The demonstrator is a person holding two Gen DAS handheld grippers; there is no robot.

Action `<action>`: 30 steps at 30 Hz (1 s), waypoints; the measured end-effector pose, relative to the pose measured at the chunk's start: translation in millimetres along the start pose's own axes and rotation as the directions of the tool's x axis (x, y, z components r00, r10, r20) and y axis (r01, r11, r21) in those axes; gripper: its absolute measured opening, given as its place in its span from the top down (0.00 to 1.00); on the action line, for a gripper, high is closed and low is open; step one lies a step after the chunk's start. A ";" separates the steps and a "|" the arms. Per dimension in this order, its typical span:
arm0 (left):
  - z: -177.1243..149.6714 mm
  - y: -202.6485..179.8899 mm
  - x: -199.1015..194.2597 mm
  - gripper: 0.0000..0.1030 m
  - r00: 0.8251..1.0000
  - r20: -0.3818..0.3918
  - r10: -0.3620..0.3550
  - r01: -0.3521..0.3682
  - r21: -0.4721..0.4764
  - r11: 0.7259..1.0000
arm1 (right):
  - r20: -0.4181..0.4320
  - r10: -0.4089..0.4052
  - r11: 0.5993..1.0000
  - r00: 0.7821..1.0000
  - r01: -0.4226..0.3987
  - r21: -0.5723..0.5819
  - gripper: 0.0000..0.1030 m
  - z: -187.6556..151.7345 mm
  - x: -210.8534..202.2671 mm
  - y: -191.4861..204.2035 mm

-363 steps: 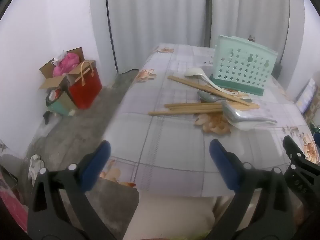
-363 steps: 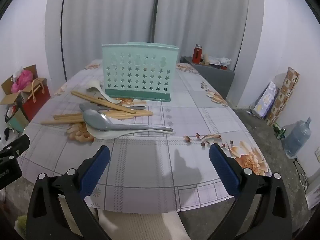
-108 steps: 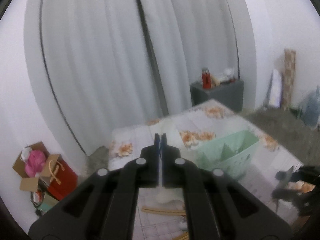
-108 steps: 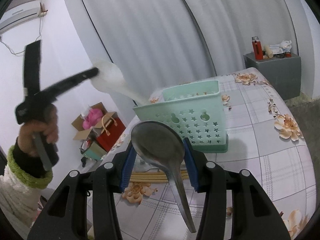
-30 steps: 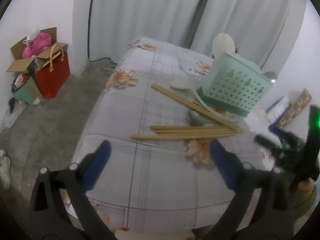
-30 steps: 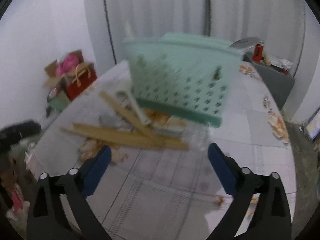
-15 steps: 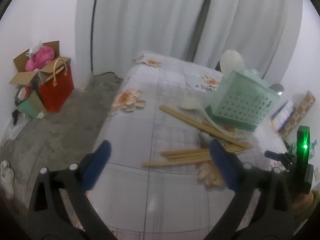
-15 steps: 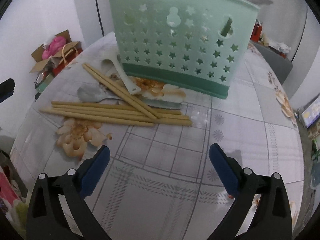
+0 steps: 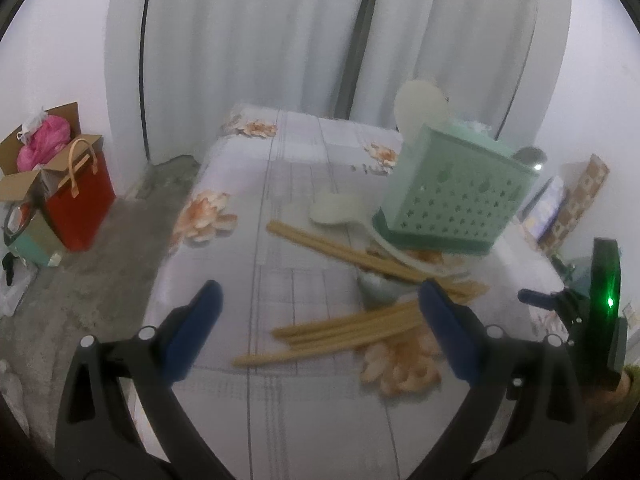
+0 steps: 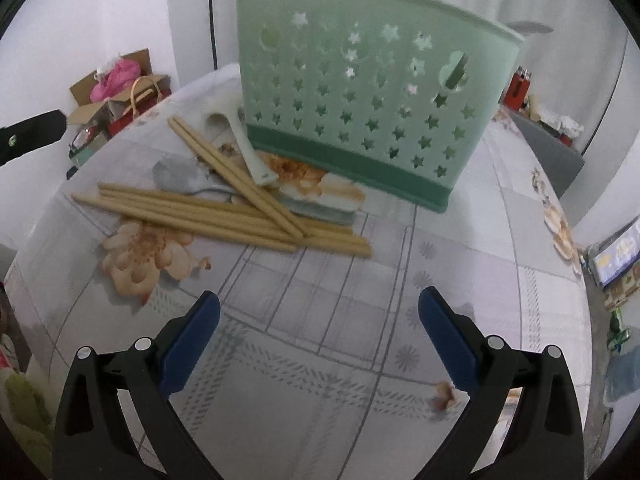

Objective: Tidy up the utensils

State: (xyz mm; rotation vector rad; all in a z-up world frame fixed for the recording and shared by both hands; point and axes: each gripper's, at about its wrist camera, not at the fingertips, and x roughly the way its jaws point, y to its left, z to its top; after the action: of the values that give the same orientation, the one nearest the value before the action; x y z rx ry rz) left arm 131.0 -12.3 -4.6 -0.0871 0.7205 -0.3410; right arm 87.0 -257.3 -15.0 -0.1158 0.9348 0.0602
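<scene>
1. The left gripper (image 9: pixel 318 324) is spread wide with nothing between its blue pads (image 9: pixel 192 330); it hovers above the near part of the surface (image 9: pixel 320 408).
2. The right gripper (image 10: pixel 320 334) is likewise wide apart and holds nothing, above the flowered cloth of the surface.
3. Just ahead of both grippers lies a bundle of wooden chopsticks (image 10: pixel 224 216), with 2 more chopsticks (image 10: pixel 236 178) crossing over them at an angle.
4. A metal spoon (image 10: pixel 176 174) lies partly under that pile, and a white spoon (image 10: pixel 240 144) rests beside it, its handle reaching toward the basket's base.
5. Beyond the pile stands the green utensil basket (image 10: pixel 360 112), with a white spoon bowl (image 9: pixel 420 102) sticking up from it.
</scene>
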 end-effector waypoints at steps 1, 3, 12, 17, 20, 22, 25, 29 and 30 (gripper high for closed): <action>3.9 0.9 2.4 0.08 1.000 0.000 0.000 0.000 -0.007 1.000 | 0.014 -0.001 1.000 1.000 0.001 -0.005 0.06 1.7 -1.5 -0.7; 8.9 1.1 5.8 0.08 1.000 0.003 -0.002 0.002 -0.014 1.000 | 0.042 0.003 1.000 0.999 -0.002 -0.017 0.06 6.1 -5.1 -1.6; 49.1 3.3 12.9 0.08 0.989 0.111 -0.098 0.108 -0.086 0.990 | 0.187 0.072 0.994 0.980 -0.085 0.067 0.06 23.7 -36.0 -21.6; 56.3 3.3 19.6 0.08 0.979 0.125 -0.159 0.177 -0.146 0.973 | 0.214 0.110 0.976 0.971 -0.146 0.159 0.06 20.9 -48.8 -37.9; 53.2 -0.6 27.7 0.08 0.977 0.103 -0.189 0.203 -0.154 0.967 | 0.207 0.102 0.974 0.973 -0.140 0.180 0.06 15.6 -52.1 -43.5; 52.4 -5.4 38.3 0.09 0.976 0.064 -0.207 0.215 -0.155 0.964 | 0.198 0.099 0.970 0.975 -0.138 0.198 0.06 13.1 -52.0 -46.8; 51.6 -14.1 53.2 0.24 0.974 0.012 -0.224 0.224 -0.136 0.965 | 0.187 0.106 0.961 0.977 -0.149 0.231 0.06 9.3 -48.7 -53.1; 54.6 -16.3 79.5 0.38 0.979 -0.060 -0.195 0.186 -0.140 0.973 | 0.187 0.128 0.951 0.974 -0.174 0.257 0.06 6.8 -46.8 -56.9; 56.0 -16.2 87.5 0.38 0.979 -0.083 -0.185 0.173 -0.135 0.976 | 0.188 0.128 0.951 0.974 -0.175 0.256 0.06 6.4 -46.9 -56.9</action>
State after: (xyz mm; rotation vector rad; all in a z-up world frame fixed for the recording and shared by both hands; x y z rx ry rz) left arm 224.7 -59.1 -14.7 -0.2592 0.8308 -0.4745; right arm 70.1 -313.0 30.7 0.2136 0.7725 0.0828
